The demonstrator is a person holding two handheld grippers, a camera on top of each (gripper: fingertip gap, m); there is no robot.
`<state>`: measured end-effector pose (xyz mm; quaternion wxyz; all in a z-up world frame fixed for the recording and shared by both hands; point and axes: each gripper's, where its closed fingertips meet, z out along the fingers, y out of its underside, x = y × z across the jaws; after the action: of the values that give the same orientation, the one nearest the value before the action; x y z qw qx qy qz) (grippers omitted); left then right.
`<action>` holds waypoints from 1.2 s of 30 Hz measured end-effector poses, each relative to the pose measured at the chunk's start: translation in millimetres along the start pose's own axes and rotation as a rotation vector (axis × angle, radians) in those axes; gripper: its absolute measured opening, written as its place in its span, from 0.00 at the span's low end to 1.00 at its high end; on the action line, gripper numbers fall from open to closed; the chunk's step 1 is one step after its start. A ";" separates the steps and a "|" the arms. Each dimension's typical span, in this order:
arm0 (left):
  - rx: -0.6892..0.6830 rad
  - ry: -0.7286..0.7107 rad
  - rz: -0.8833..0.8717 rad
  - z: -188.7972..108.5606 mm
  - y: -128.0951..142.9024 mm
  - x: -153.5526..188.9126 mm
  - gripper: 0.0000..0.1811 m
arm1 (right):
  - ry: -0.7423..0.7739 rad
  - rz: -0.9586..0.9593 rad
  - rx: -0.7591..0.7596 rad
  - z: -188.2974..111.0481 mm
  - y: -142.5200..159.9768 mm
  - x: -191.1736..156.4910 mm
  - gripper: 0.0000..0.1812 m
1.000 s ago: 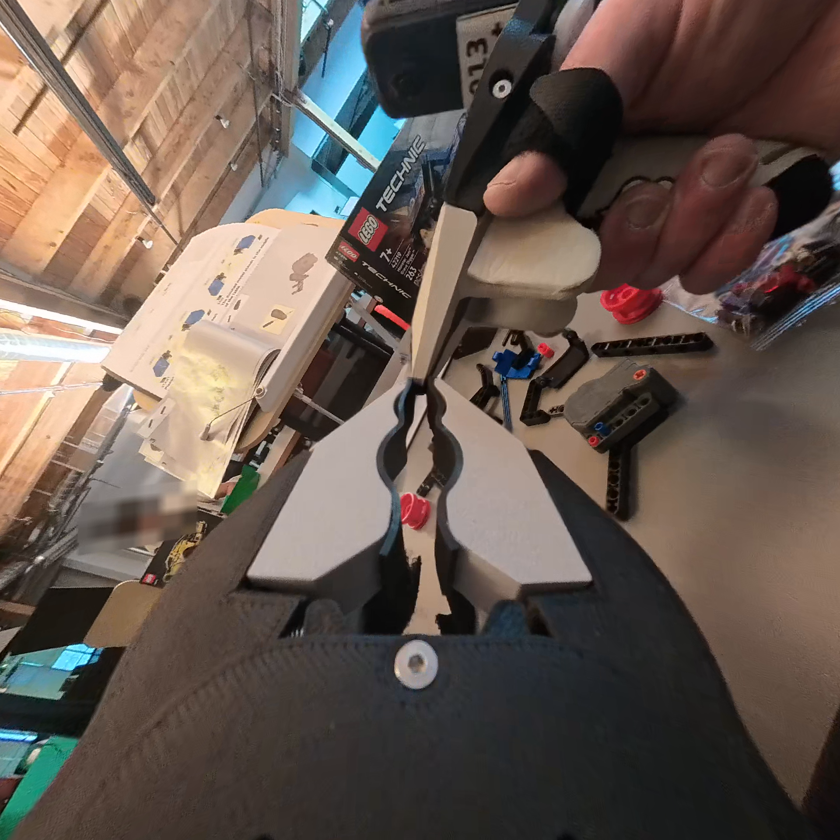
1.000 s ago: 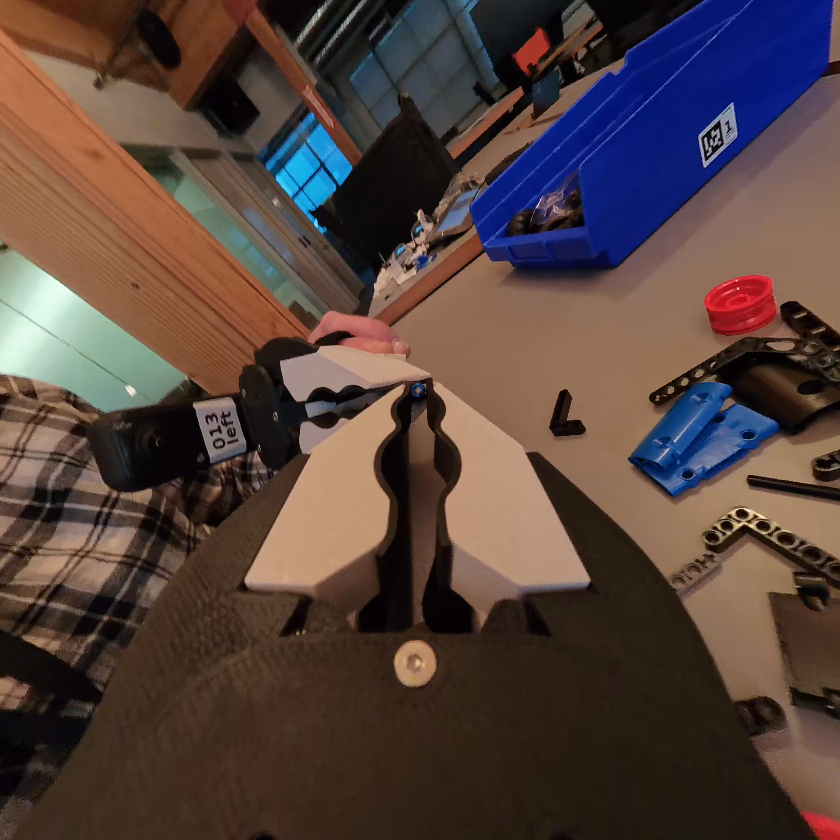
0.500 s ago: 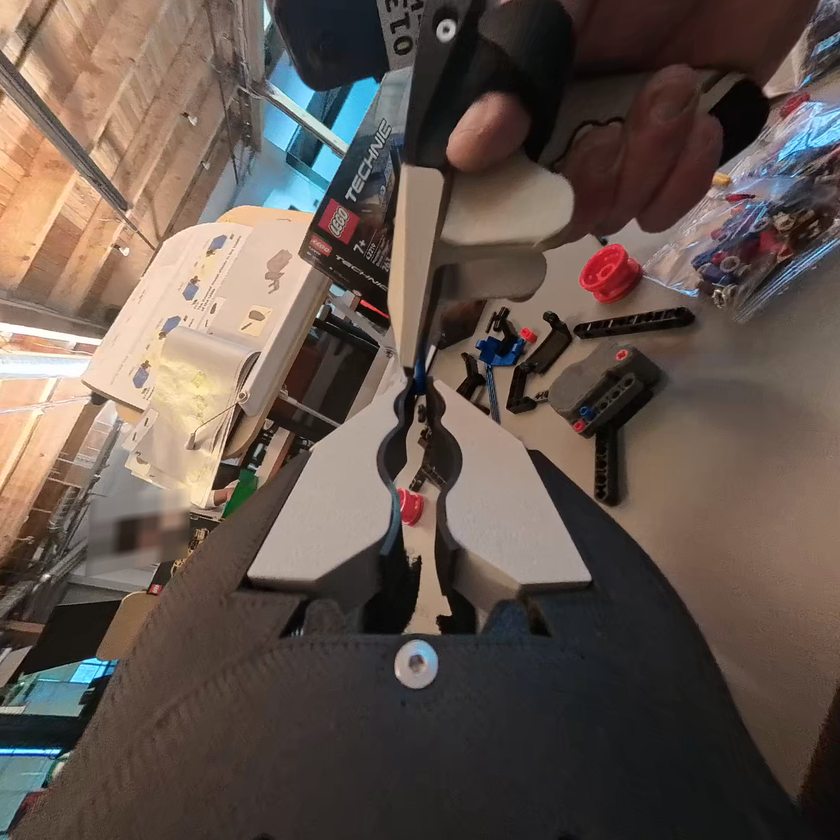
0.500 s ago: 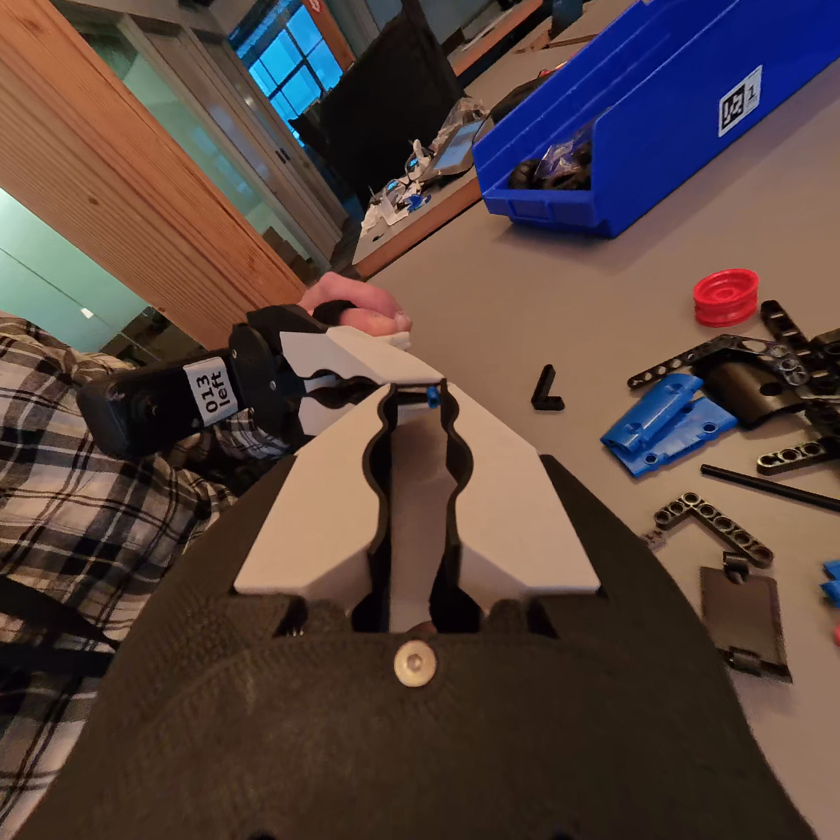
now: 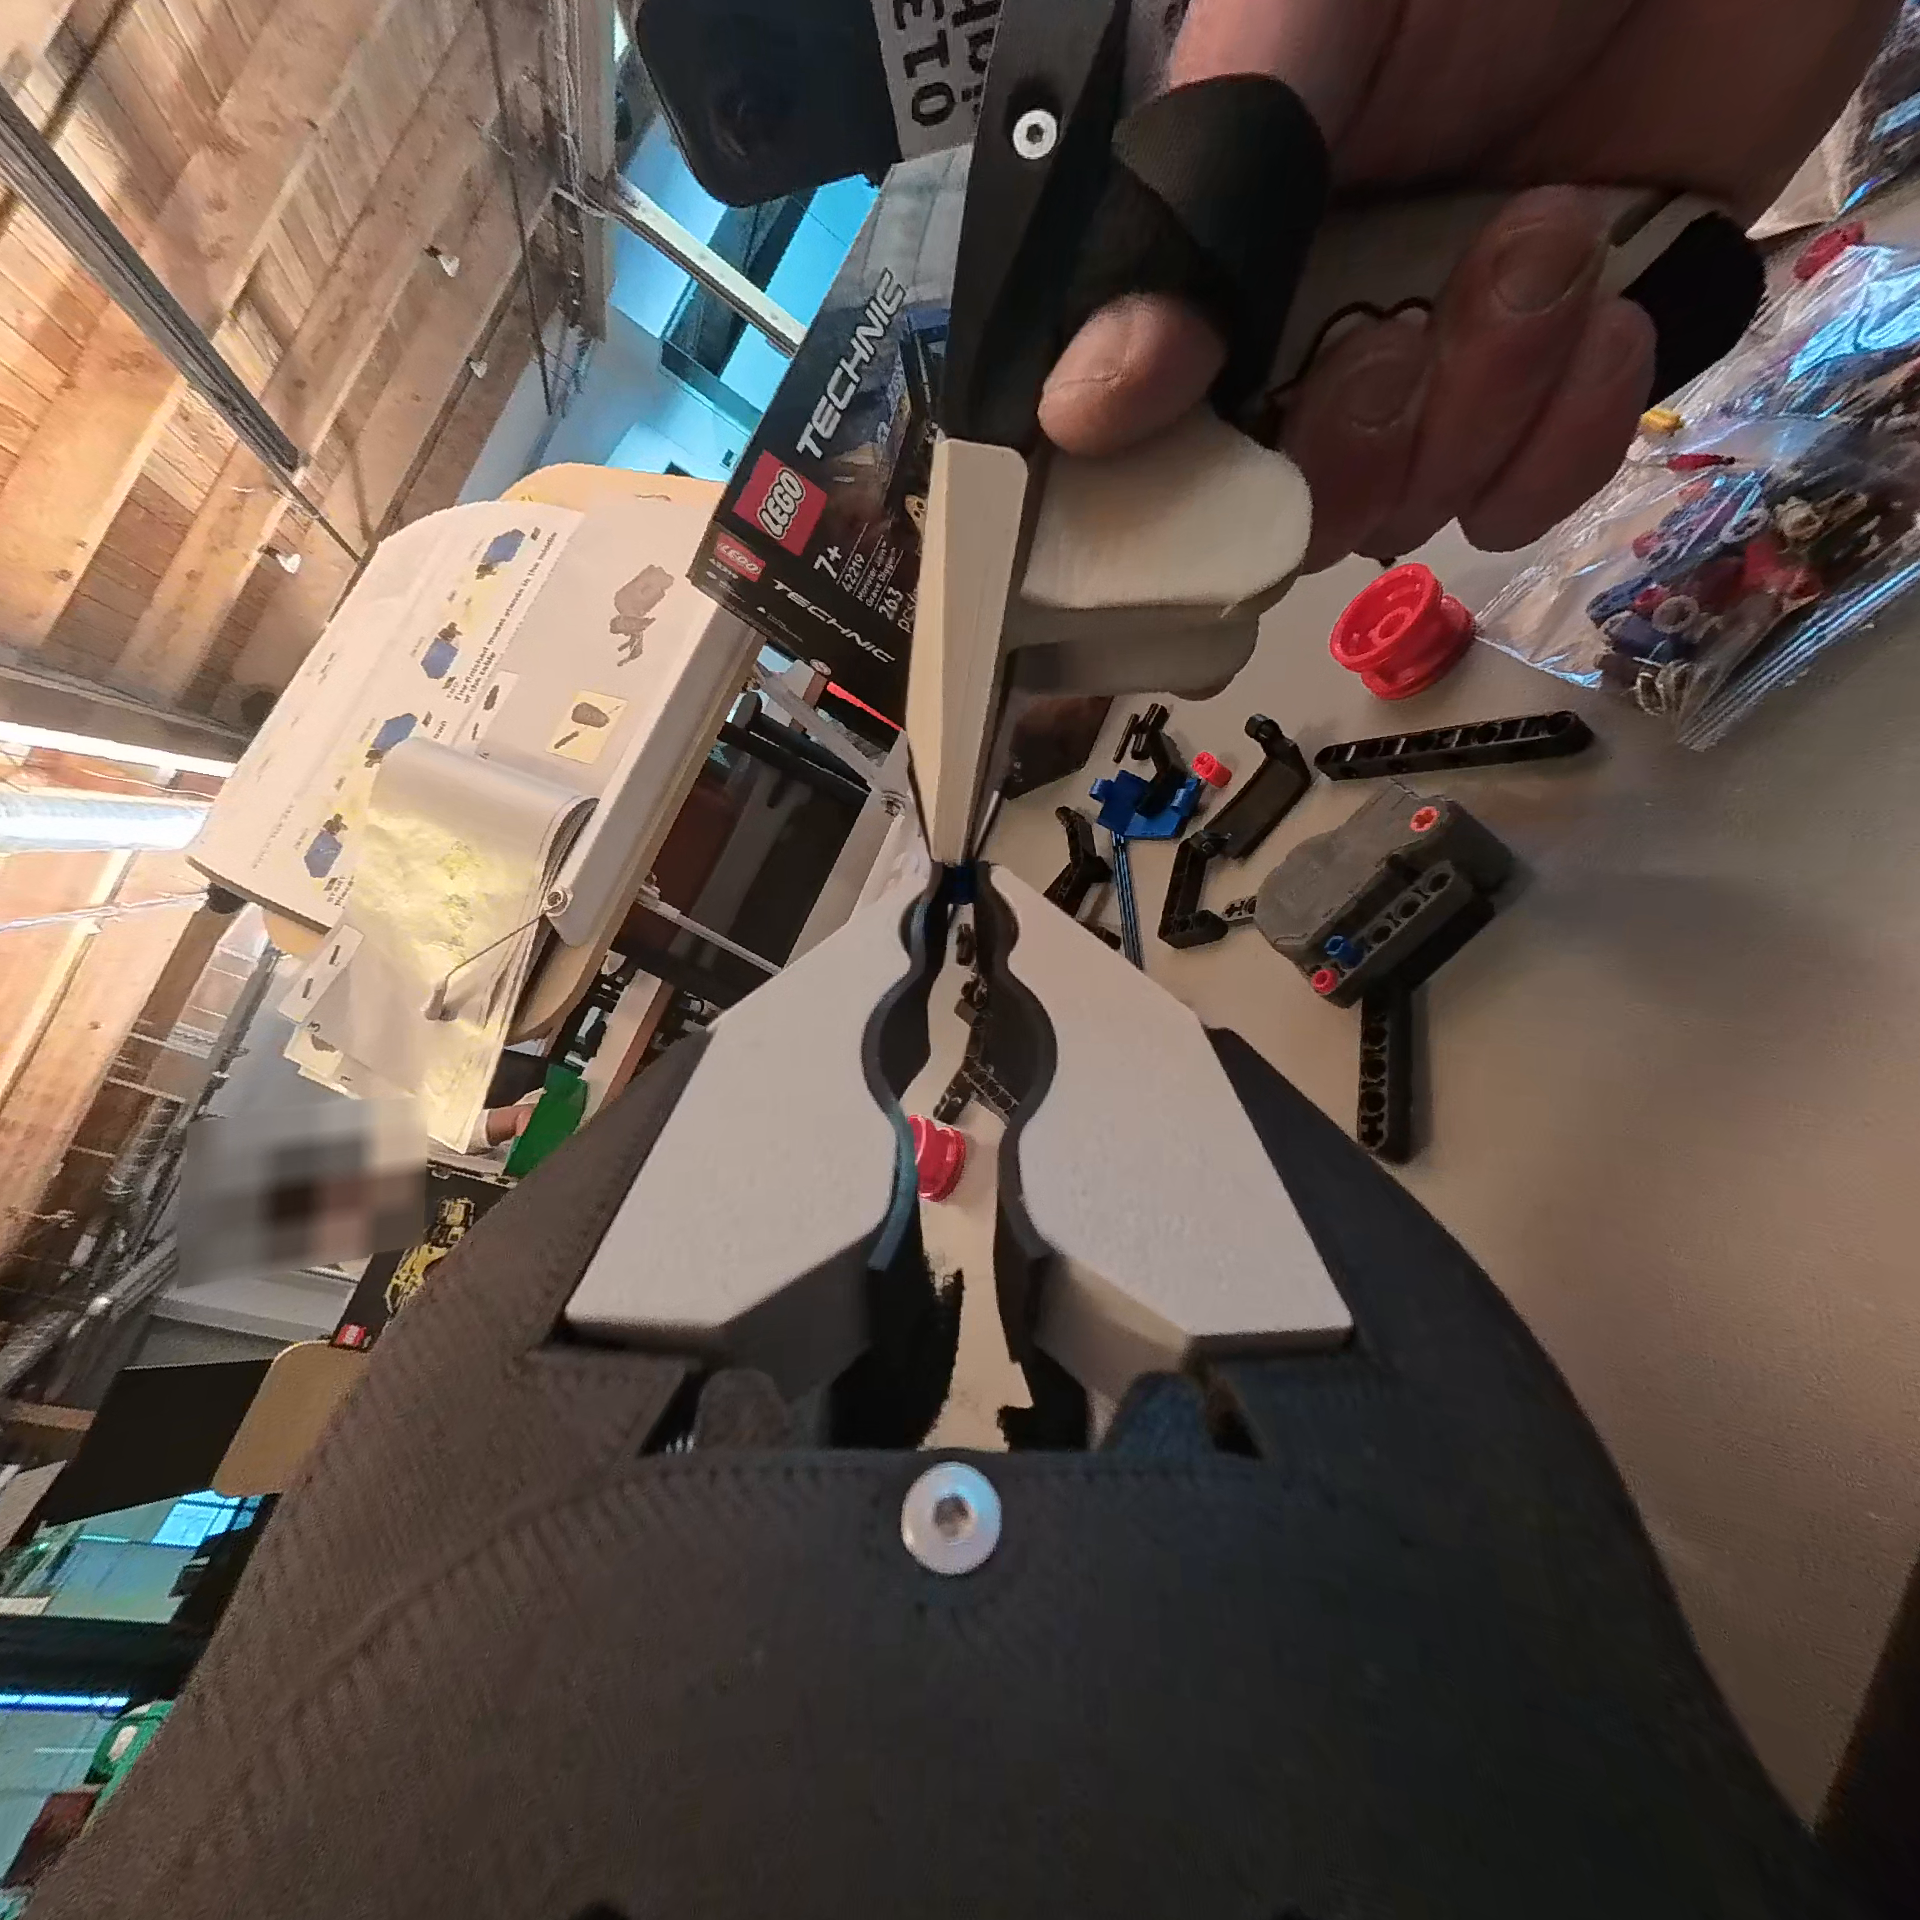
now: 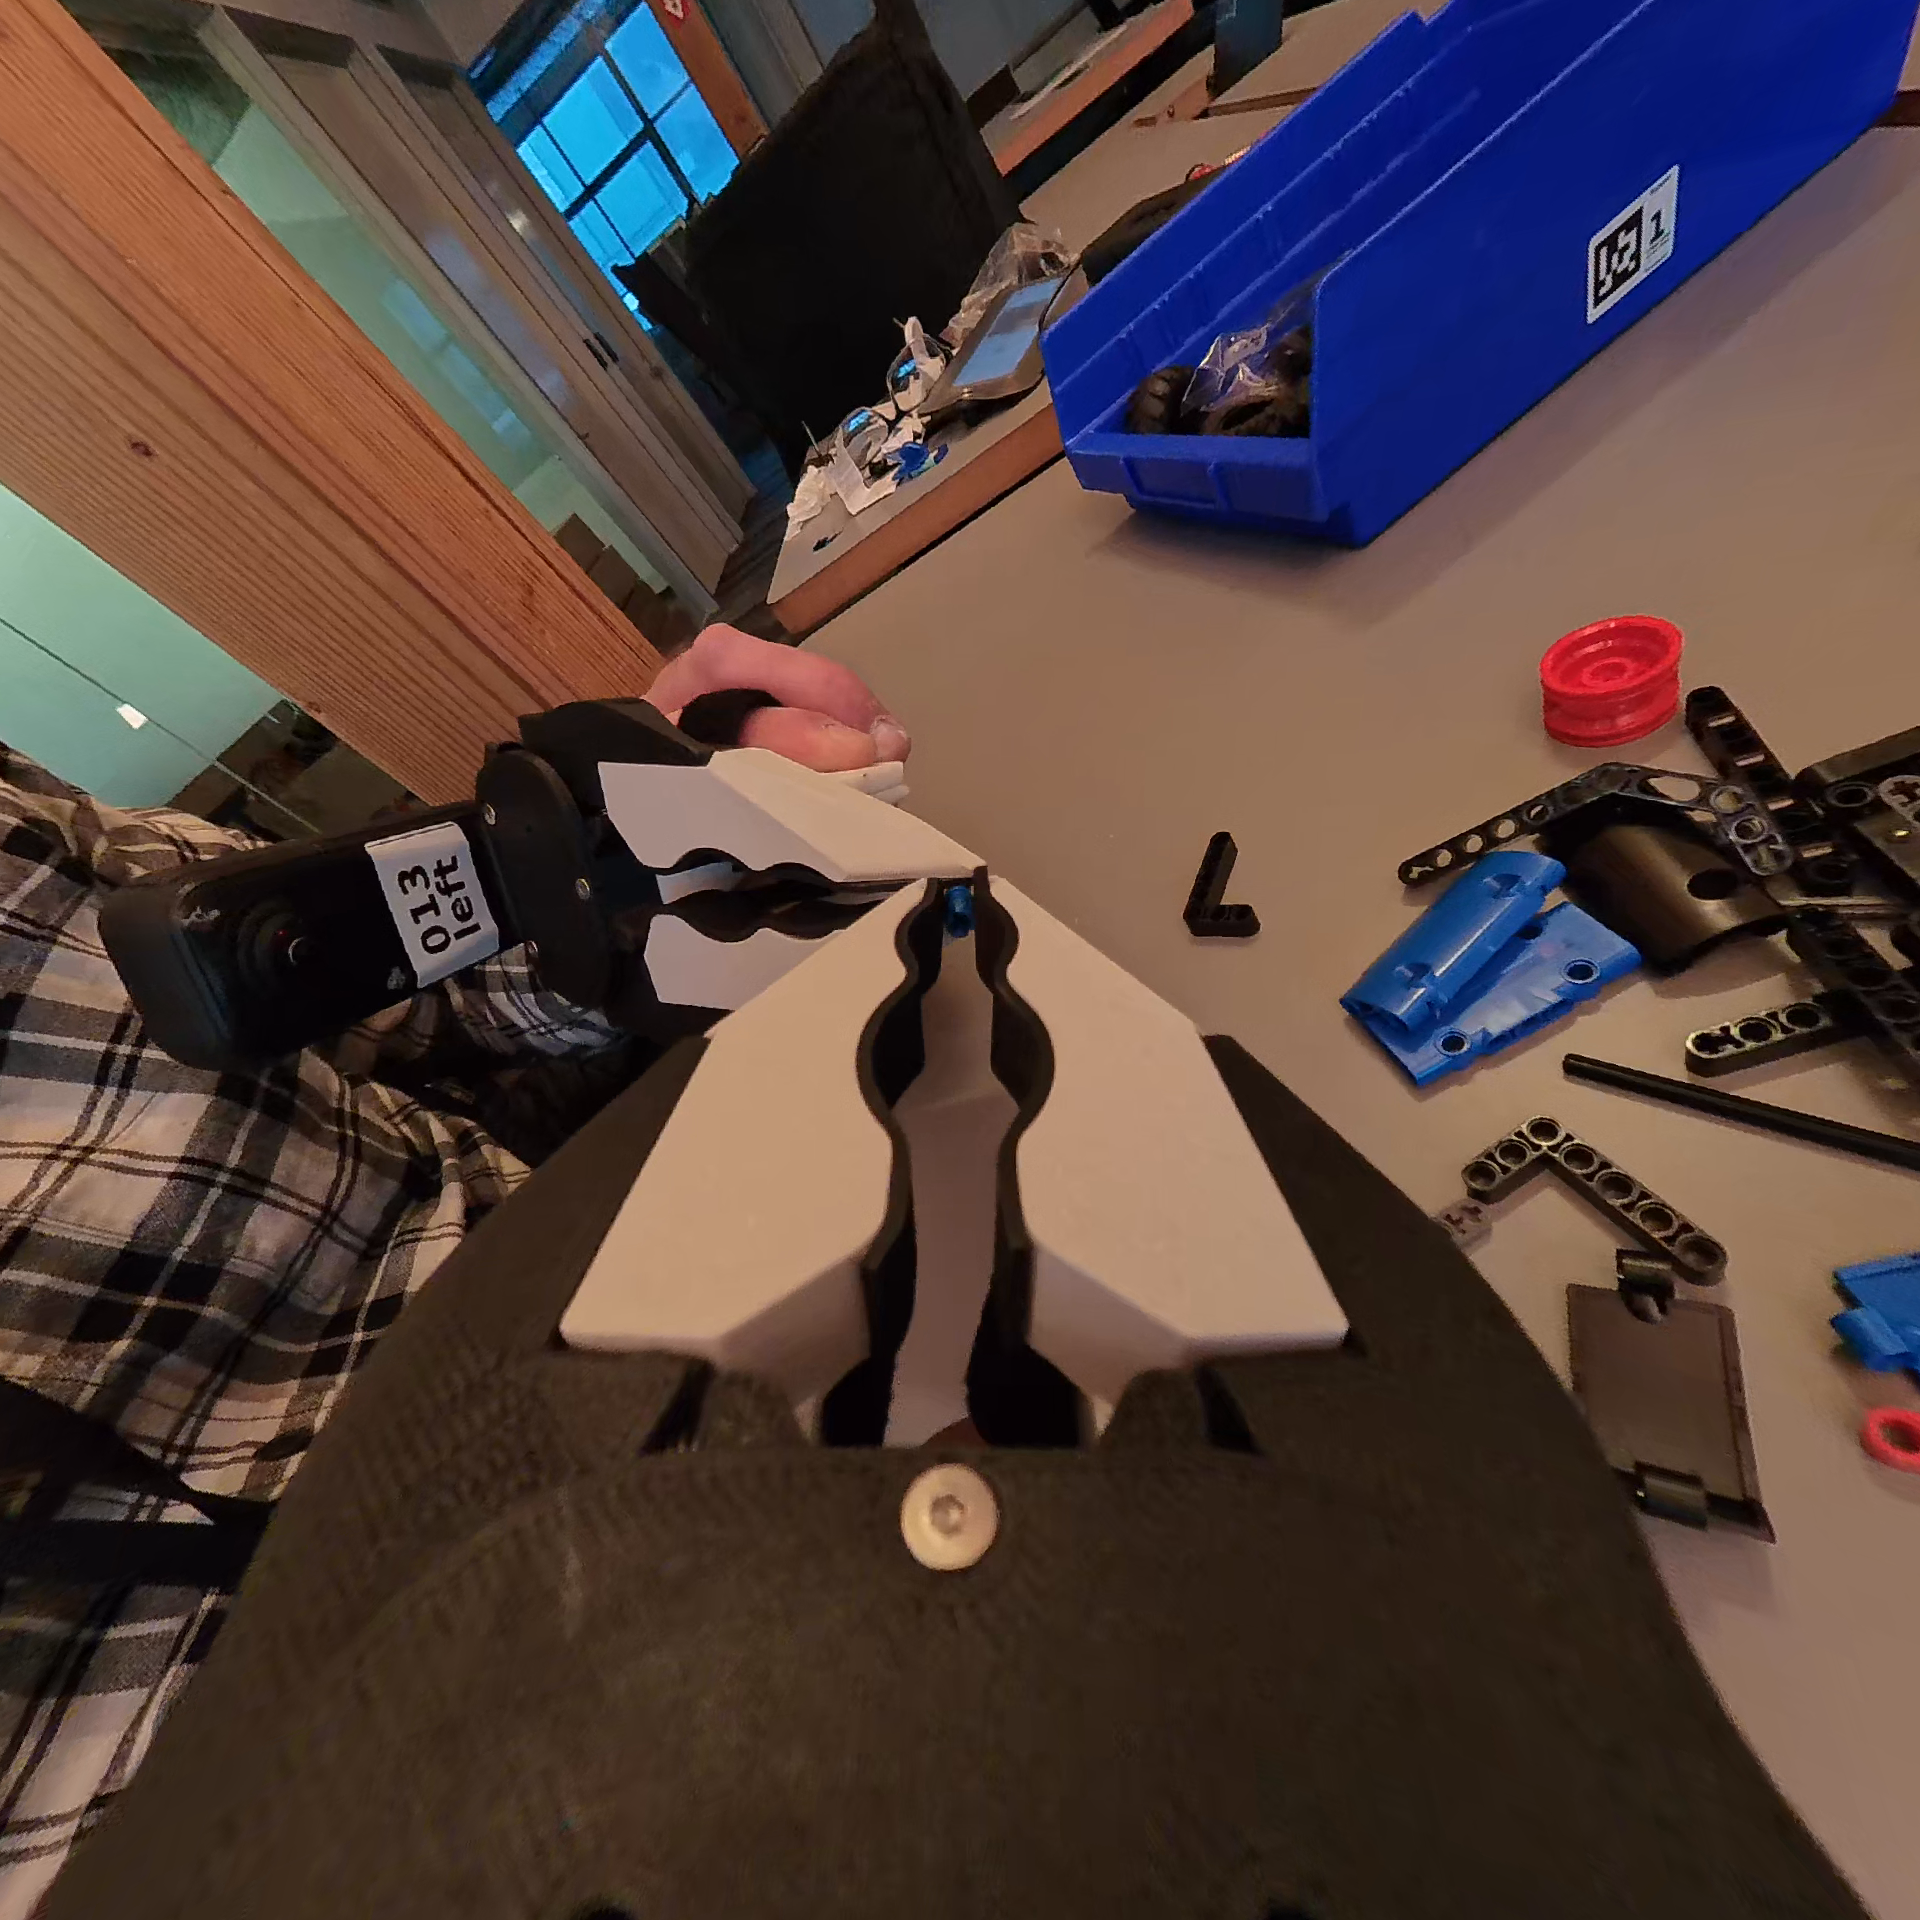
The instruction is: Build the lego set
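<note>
The left gripper [image 6: 914,883] and right gripper [image 6: 961,902] met tip to tip above the bench [image 6: 1299,727], both pinching one tiny blue pin [image 6: 956,910]. Misaligned tips could flick it into the loose parts [image 6: 1496,961].

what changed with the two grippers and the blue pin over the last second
The right gripper, closed on the small blue pin a second ago, opened slightly half a second ago and has narrowed around it again. The left gripper stayed shut, tip to tip with the right; whether it also pinches the pin is unclear. The loose parts on the grey table lie as before.
</note>
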<state>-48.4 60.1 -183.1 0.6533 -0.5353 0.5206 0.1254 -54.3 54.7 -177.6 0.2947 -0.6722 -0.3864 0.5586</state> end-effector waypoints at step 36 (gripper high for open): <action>-0.266 0.737 -0.448 -2.3 56.2 98.4 0.03 | 0.286 -0.687 -0.865 6.2 98.0 48.1 0.01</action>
<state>-48.2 41.7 -294.9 0.3610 -0.7231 0.5688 -0.1523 -38.0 43.6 -285.1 0.2065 -0.6365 -0.7325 0.1250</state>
